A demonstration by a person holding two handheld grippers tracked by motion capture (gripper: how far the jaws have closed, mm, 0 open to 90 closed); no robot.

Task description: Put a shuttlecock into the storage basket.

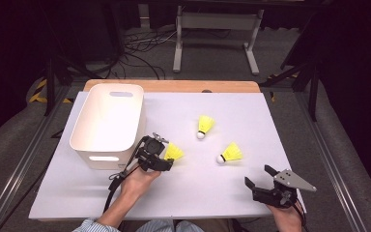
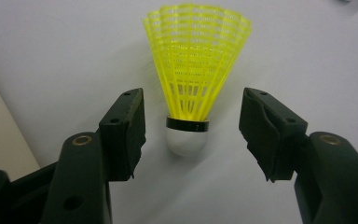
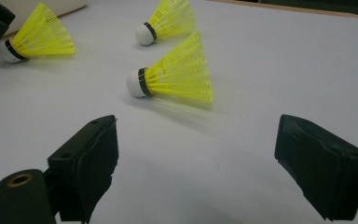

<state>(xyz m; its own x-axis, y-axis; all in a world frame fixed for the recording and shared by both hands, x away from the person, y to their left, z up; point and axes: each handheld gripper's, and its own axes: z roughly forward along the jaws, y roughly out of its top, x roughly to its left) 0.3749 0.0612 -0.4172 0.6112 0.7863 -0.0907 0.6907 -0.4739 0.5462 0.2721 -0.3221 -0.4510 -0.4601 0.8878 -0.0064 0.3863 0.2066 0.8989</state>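
Note:
Three yellow shuttlecocks with white cork tips lie on the white table top (image 1: 212,193). The nearest-left shuttlecock (image 1: 175,152) (image 2: 193,70) lies with its cork between the jaws of my left gripper (image 1: 166,163) (image 2: 196,135); the pads stand apart from the cork on both sides, so this gripper is open. My right gripper (image 1: 258,175) (image 3: 200,144) rests near the front right edge, jaws wide open and empty. Ahead of it lies a second shuttlecock (image 1: 231,153) (image 3: 177,74), and farther off a third (image 1: 205,125) (image 3: 168,18).
A white plastic bin (image 1: 79,123) with handle slots stands at the table's left, just beside my left gripper. A wooden strip (image 1: 174,85) borders the far edge. Metal frame legs and cables lie on the floor beyond.

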